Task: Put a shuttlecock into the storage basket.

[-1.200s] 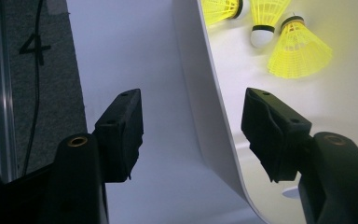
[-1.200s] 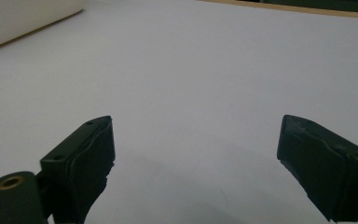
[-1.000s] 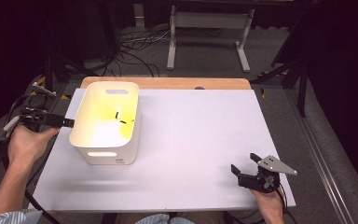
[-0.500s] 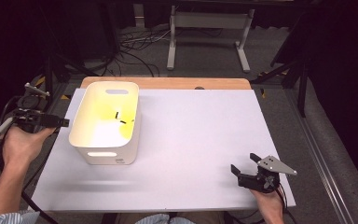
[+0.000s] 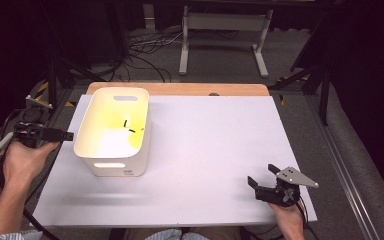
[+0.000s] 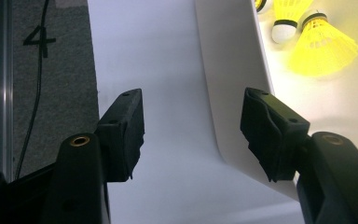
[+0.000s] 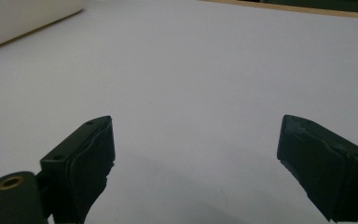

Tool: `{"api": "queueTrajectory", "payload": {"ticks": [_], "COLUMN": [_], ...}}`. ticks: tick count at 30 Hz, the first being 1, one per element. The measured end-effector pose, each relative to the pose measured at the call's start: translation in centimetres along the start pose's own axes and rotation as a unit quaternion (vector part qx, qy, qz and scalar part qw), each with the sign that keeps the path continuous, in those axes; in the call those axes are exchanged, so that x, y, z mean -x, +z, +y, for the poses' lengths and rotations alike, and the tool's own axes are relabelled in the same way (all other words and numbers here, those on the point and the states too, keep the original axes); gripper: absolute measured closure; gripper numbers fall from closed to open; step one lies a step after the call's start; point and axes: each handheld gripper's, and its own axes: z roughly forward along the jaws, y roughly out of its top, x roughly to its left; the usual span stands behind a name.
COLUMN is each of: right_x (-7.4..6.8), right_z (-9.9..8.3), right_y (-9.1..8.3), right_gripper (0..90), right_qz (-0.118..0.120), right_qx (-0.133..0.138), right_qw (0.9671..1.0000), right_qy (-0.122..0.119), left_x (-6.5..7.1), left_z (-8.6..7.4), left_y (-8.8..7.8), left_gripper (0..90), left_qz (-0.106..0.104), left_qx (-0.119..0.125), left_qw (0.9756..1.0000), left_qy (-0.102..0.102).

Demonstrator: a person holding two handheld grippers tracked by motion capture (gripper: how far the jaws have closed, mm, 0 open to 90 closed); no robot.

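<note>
Your left hand-held gripper [image 5: 60, 135] hung with jaws apart and empty just left of the bin [image 5: 114, 131], aligned to take its wall; yellow shuttlecocks [image 6: 320, 44] lay inside. Your right hand-held gripper [image 5: 263, 178], likewise open, rested near-right on the desk [image 5: 220, 145], out of the way.

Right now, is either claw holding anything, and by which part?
Nothing is held. The left claw is open, with the white bin's wall between its jaws but not pressed. The right claw is open over the bare white table.
</note>
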Motion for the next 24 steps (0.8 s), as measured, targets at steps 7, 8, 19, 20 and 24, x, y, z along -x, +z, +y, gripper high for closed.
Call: {"api": "queueTrajectory", "payload": {"ticks": [7, 8, 19, 20, 24], "right_x": [0.0, 0.0, 0.0, 0.0, 0.0], "right_z": [0.0, 0.0, 0.0, 0.0, 0.0], "right_y": [0.0, 0.0, 0.0, 0.0, 0.0], "right_gripper": [11.6, 11.6, 11.6, 11.6, 11.6], "right_qz": [0.0, 0.0, 0.0, 0.0, 0.0], "right_qx": [0.0, 0.0, 0.0, 0.0, 0.0], "right_qw": [1.0, 1.0, 1.0, 1.0, 1.0], "right_qy": [0.0, 0.0, 0.0, 0.0, 0.0], "left_x": [-0.1, -0.1, -0.2, -0.2, -0.1], "left_z": [-0.3, -0.4, -1.2, -1.2, -1.4], "left_y": [0.2, 0.2, 0.6, 0.6, 0.8], "left_gripper": [39.6, 39.3, 38.4, 38.2, 37.3], "left_qz": [-0.001, -0.001, -0.001, -0.001, 0.002], "left_qx": [-0.001, -0.002, 0.002, 0.001, 0.002], "left_qw": [1.0, 1.0, 1.0, 1.0, 1.0], "left_qy": [-0.003, -0.003, -0.004, -0.004, -0.002]}}
